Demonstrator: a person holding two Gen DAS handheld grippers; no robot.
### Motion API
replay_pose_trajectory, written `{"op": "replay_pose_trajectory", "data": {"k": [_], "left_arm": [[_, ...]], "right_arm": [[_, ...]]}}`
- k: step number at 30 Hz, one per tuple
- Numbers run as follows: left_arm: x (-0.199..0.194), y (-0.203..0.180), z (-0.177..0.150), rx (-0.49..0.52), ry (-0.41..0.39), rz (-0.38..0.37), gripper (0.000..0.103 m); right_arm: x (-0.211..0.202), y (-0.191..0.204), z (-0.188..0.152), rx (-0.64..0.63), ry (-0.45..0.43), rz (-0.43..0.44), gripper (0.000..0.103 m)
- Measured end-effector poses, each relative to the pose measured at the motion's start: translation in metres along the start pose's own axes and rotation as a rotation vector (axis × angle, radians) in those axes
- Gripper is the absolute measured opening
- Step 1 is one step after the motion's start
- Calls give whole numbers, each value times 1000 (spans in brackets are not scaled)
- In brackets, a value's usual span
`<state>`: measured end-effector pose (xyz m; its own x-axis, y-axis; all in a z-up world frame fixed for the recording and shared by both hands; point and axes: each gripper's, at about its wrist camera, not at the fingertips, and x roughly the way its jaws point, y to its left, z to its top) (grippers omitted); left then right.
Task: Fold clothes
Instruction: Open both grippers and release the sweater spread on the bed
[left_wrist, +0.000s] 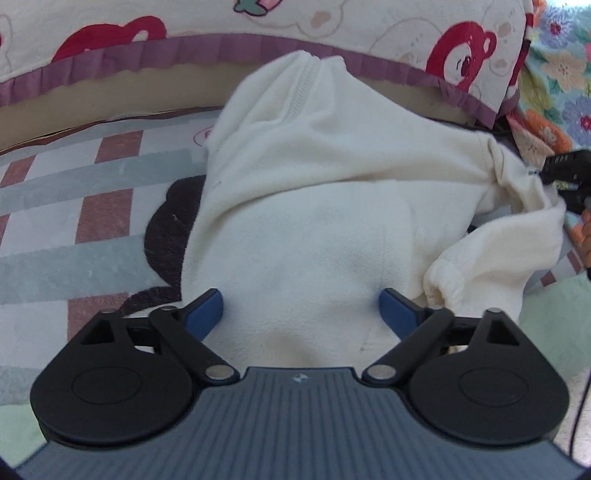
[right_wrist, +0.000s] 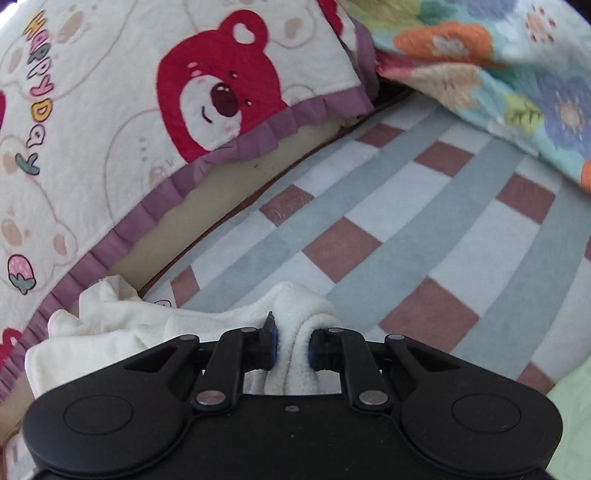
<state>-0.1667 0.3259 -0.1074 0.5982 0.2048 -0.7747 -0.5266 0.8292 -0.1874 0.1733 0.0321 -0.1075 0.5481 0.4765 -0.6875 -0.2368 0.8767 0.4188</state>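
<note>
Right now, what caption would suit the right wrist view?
Right gripper pinches a fold of the cream garment above a checked blanket.

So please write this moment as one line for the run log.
task: fold clothes | left gripper: open over cream garment | right gripper: shut on garment fold | surface: checked blanket

This is a home, most likely a bedroom. A soft checked blanket (right_wrist: 406, 236) in grey, white and pink covers a bed. A cream cover with red bears (right_wrist: 218, 92) and a purple frill lies at its edge. A bright flower blanket (right_wrist: 517, 81) sits beside it.
</note>
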Motion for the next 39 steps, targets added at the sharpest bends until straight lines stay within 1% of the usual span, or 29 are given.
{"op": "replay_pose_trajectory", "data": {"k": [1,2,4,6,7,8,9,10,11,12,13,15,17,18,19,21,22,23,24,25,26,27,29,30,31,34,35,37,39], "left_arm": [[3,3,-1,-8,4,-6,102],[7,6,-2,-16,7,-13,103],[14,12,-4,-34,15,-26,103],[15,21,-5,-87,25,-68,103],[16,25,-6,-114,30,-90,99],[15,27,-6,-112,35,-114,85],[11,24,-6,-88,27,-118,73],[8,21,-5,-63,18,-121,55],[5,18,-4,-37,9,-124,45],[1,15,-3,-11,0,-127,38],[-1,13,-2,-4,-4,-116,24],[-5,10,2,0,-10,-97,20],[-20,10,9,-6,-51,-116,18],[-32,9,17,-16,-89,-145,18],[-45,3,27,-18,-126,-192,18],[-71,-13,49,-3,-211,-304,18],[-79,-26,61,2,-240,-390,18],[-86,-40,73,6,-268,-478,22],[-84,-53,81,-30,-252,-576,28],[-74,-66,89,-85,-215,-660,53],[-61,-80,94,-130,-174,-729,71],[-50,-92,92,-122,-160,-737,72],[-30,-114,89,-97,-137,-743,72],[-23,-119,83,-65,-138,-686,72],[-19,-121,77,-25,-145,-630,72],[-11,-109,58,106,-141,-466,72],[-9,-100,55,111,-132,-425,73],[-4,-80,49,114,-113,-345,73],[3,-62,43,74,-77,-320,73]], "right_arm": [[-2,0,1,-4,-8,9,16],[-5,-1,1,-13,-15,18,16],[-11,1,1,-38,-30,32,16],[-17,5,1,-78,-52,38,16],[-21,7,0,-97,-62,39,16],[-23,9,-1,-120,-72,41,16],[-26,12,-2,-144,-82,43,16],[-27,15,-4,-169,-89,42,16],[-27,17,-5,-184,-89,47,16],[-27,20,-6,-196,-86,55,16],[-26,22,-7,-208,-83,62,16],[-34,35,-5,-298,-117,73,16],[-58,58,7,-496,-228,52,13],[-71,68,20,-561,-277,35,12],[-87,76,40,-583,-326,24,12],[-119,87,83,-587,-456,-3,12],[-128,92,103,-581,-540,-48,12],[-122,93,117,-582,-559,-129,12],[-110,92,129,-585,-553,-219,18],[-99,91,142,-588,-545,-309,32],[-87,90,154,-590,-537,-399,41],[-82,78,153,-525,-488,-430,43],[-76,47,143,-347,-360,-448,46],[-77,31,131,-272,-305,-388,49],[-79,15,114,-215,-236,-301,54],[-81,-16,62,-160,7,-19,54],[-85,-20,48,-173,62,41,55],[-98,-24,24,-220,141,129,57],[-111,-27,12,-274,179,170,66]]}}
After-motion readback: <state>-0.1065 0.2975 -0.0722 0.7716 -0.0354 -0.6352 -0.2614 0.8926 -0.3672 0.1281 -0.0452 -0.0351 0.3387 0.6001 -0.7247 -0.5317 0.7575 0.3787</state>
